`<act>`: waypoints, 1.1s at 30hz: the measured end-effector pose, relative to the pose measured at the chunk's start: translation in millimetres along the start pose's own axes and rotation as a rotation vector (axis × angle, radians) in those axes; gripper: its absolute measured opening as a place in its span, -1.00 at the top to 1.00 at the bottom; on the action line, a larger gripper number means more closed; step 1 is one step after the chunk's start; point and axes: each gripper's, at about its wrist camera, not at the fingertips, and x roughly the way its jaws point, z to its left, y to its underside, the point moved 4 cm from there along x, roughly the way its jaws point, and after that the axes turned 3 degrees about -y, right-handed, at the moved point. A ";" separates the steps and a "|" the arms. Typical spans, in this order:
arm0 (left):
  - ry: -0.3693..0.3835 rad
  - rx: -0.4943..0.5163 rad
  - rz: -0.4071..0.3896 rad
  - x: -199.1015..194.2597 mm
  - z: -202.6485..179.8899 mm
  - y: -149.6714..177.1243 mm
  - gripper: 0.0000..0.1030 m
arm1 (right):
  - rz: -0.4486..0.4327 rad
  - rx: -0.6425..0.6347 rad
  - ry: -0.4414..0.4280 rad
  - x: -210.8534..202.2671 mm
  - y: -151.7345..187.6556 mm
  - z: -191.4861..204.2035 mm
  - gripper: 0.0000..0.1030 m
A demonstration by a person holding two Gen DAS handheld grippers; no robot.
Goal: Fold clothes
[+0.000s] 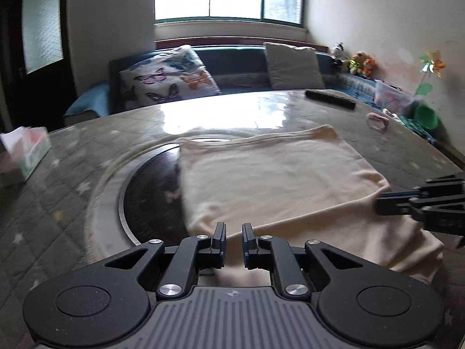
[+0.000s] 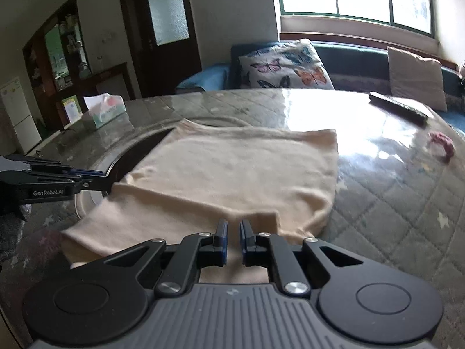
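We see a cream garment (image 1: 276,174) lying flat on a round quilted table (image 1: 72,203), partly over the dark inset disc (image 1: 151,192) at the table's centre. In the left wrist view its long axis runs from the near edge toward the far window, with the hemmed far edge (image 1: 261,138) lying crosswise. The left gripper (image 1: 234,238) sits over the near cloth edge, jaws a narrow gap apart with cloth showing between them; we cannot tell whether it grips. The right gripper (image 2: 234,237) is likewise slightly parted over the near edge, and we cannot tell its hold either. 1 tissue box (image 2: 104,110) at the far left holds tissues. A dark remote (image 2: 398,107) and a pink item (image 2: 441,142) lie at the far right, well apart from the garment, with bare tabletop between.
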 end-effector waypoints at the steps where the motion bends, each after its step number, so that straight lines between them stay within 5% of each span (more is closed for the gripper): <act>1: 0.007 0.006 0.008 4.2 -3.2 -0.1 0.75 | -0.004 -0.002 0.000 3.1 -1.7 0.8 0.83; 8: 0.007 0.008 0.035 14.9 -3.9 6.0 0.73 | -0.001 0.080 0.000 6.6 3.1 -18.3 0.83; 12: 0.017 0.013 0.024 8.8 -7.7 4.1 0.73 | -0.015 0.013 0.036 -15.0 6.3 -14.5 0.47; 15: 0.029 0.026 0.014 3.5 -14.1 3.7 0.73 | 0.021 0.050 0.039 -20.9 16.7 -22.7 0.48; 20: 0.066 0.043 0.007 -2.1 -25.3 1.1 0.73 | 0.043 0.076 0.016 -27.8 27.6 -22.5 0.55; 24: 0.100 0.083 0.000 -7.9 -39.4 1.5 0.73 | 0.052 0.074 0.006 -27.9 27.0 -18.1 0.90; 33: 0.152 0.133 0.008 -12.0 -48.8 3.4 0.70 | 0.039 0.220 -0.079 -54.4 9.8 -25.5 0.92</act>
